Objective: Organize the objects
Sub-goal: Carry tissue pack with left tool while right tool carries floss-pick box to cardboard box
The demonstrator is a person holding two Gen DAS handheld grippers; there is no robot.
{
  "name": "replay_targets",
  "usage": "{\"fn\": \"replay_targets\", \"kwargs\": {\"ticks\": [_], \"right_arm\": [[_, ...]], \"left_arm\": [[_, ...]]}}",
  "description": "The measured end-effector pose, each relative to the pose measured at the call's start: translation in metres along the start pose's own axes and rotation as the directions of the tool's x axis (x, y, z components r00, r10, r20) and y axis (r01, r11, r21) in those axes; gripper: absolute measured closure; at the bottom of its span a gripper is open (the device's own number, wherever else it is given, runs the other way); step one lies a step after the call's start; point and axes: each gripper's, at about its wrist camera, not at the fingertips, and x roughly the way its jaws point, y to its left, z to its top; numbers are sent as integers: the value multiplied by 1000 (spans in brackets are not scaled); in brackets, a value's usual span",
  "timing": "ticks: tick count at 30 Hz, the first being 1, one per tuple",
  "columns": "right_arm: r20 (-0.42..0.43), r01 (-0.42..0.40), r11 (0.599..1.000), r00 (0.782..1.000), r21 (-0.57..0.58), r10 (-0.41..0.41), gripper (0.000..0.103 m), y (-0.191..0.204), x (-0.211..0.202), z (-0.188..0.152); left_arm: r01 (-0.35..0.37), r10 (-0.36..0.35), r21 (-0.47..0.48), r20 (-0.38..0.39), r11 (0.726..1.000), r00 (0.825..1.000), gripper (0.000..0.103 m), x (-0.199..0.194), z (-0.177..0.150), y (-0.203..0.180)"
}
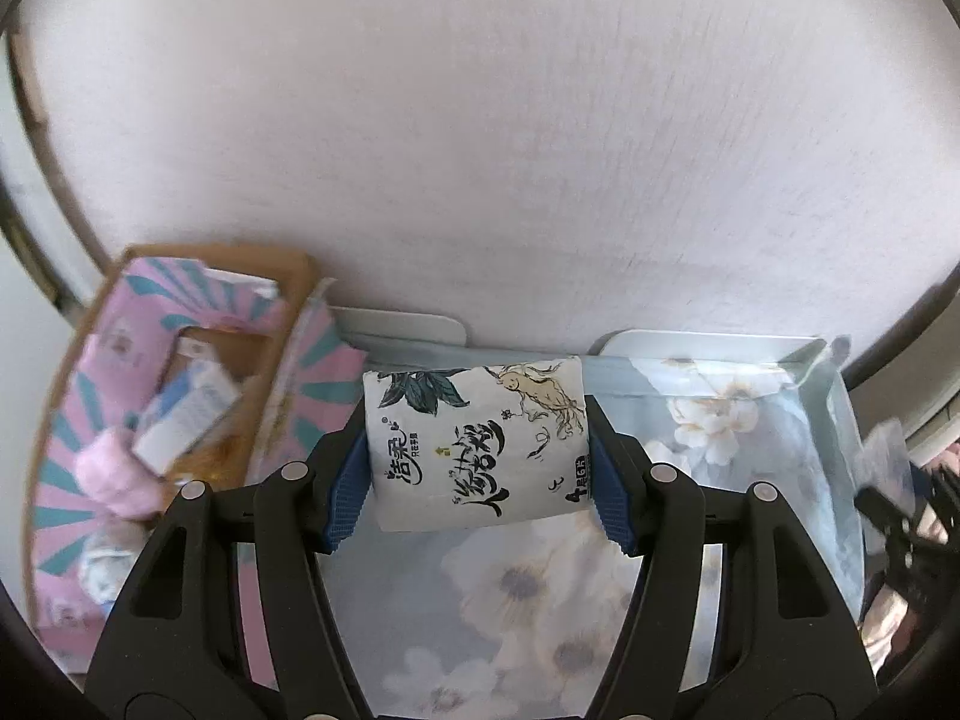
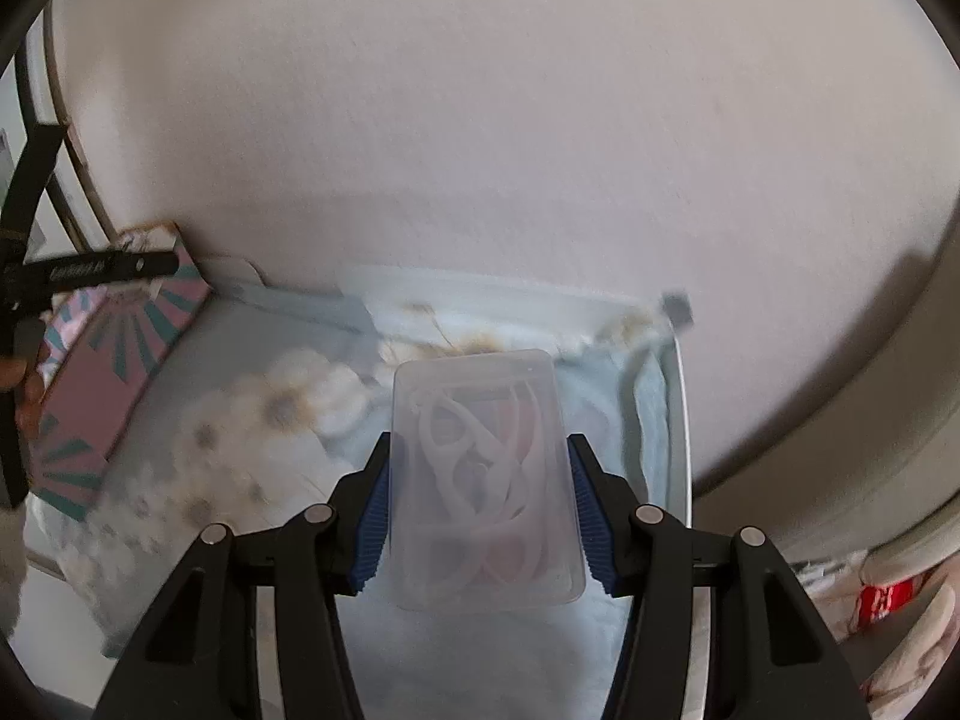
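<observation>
Left claw (image 1: 477, 468) pinches a tissue pack (image 1: 477, 441) across its width; right claw (image 2: 480, 510) pinches a clear plastic box (image 2: 486, 480) of white and pink looped pieces. Both loads hang above the floral box (image 1: 750, 438). We judge both are in transit: keep each level, grip unchanged, clear the striped carton (image 1: 78, 420) edge. Tissue pack print: 洁柔, "4层6片"; the rest is unreadable.
</observation>
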Motion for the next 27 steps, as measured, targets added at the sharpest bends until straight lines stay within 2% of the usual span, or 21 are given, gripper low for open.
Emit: {"fn": "replay_targets", "kwargs": {"ticks": [8, 13, 19, 27], "right_arm": [[46, -67, 996, 996, -64, 70, 53, 45, -12, 46], [61, -130, 984, 989, -125, 138, 53, 84, -15, 75], [70, -204, 955, 972, -214, 223, 53, 136, -11, 108], [61, -284, 904, 946, -321, 319, 53, 215, -5, 145]], "left_arm": [[-12, 14, -25, 50, 1000, 999, 43, -48, 8, 38], [-41, 47, -71, 87, 997, 995, 43, -91, 11, 80], [-85, 100, -143, 108, 986, 989, 43, -122, 4, 131], [-122, 143, -186, 104, 975, 984, 43, -142, -8, 172]]}}
